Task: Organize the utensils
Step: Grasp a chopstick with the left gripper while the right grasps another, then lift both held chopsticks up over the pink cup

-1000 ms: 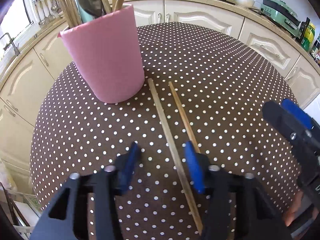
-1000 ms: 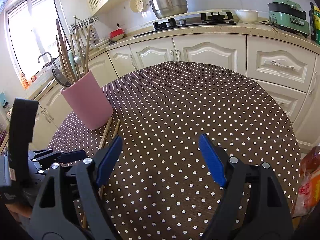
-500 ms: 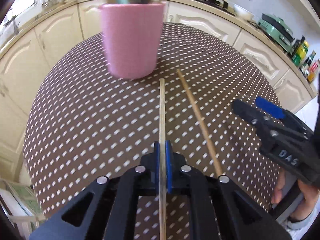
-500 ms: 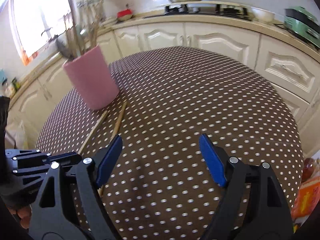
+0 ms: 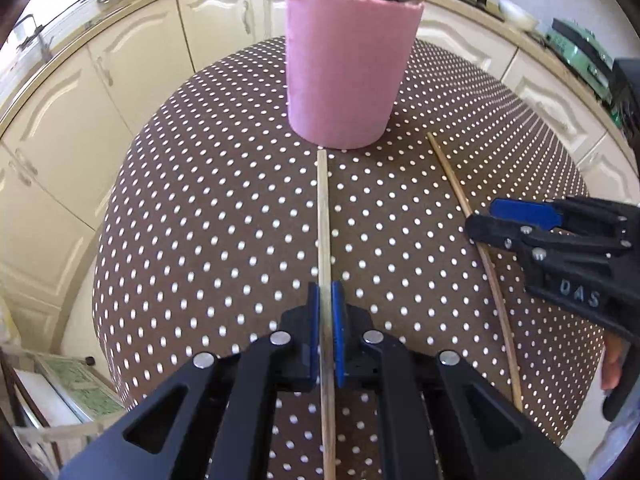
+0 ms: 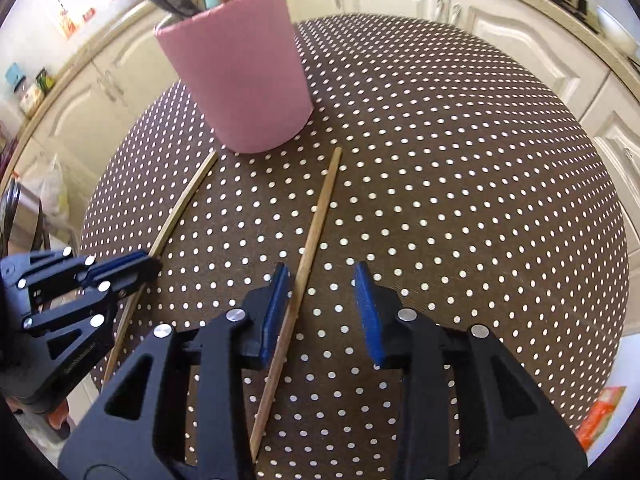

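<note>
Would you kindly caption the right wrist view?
Right gripper closing around a chopstick lying before the pink holder.

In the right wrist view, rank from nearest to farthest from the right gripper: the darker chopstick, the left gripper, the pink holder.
1. Darker chopstick, between the right gripper's fingers.
2. Left gripper, off to the left, shut on the paler chopstick.
3. Pink holder, farthest, up left.
</note>
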Demonstrator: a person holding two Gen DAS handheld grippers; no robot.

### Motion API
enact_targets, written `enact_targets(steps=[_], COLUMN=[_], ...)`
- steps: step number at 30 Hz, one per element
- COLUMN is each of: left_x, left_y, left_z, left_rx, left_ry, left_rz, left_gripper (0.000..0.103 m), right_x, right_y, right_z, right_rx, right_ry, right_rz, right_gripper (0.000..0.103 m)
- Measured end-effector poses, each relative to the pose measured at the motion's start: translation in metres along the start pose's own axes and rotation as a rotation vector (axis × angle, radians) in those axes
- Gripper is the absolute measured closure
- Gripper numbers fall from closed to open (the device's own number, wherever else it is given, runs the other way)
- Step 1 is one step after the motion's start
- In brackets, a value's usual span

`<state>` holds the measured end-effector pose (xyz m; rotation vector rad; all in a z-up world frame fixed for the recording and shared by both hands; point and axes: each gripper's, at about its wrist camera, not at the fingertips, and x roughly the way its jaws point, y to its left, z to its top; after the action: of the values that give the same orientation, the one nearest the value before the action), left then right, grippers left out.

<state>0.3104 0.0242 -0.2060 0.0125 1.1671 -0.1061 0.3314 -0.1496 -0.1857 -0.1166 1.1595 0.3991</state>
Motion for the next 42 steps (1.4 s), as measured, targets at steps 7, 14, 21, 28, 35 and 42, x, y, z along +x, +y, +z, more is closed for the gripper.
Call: enact_targets(steps=[7,14,21,28,35,42], left_x=[0.017,0.006,-0.032,-0.088,-0.135,-0.158], left_y=[-0.006,0.008,0.014,0.012,0.002,-0.014], left_z=[0.039,0.009,-0.012,-0.032,-0.044,-0.036], left_rx=[0.017,-0.023,-0.071,-0.078,-0.061,-0.042], left_ry=[0.049,-0.028,-0.21,-0.49,-0.742,-0.91], left_rz=[-0.047,-0.082,-0.123,-0.064,-0.047,-0.069], left_gripper=[0.096,0.097,0.097,0.097,0.097,0.097], right_x=[0.011,0.011,-0.014,-0.058,-0.111,-0.15], right_y=[0.012,-0.016,-0.058,-0.085,-0.101,-0.067], right_z=[0.023,0.03,0.009,-0.008,-0.024,-0.02], right_rx=[-0.051,0.035,0.089,0.141,0.139,0.117], right_ry=[0.096,0.078,-0.028,-0.255,-0.527,-0.78], right_rz=[-0.038,0.061,0.141,0.207,0.261,0.277], right_gripper=[0.091,0.097,0.097,0.097,0.097,0.097])
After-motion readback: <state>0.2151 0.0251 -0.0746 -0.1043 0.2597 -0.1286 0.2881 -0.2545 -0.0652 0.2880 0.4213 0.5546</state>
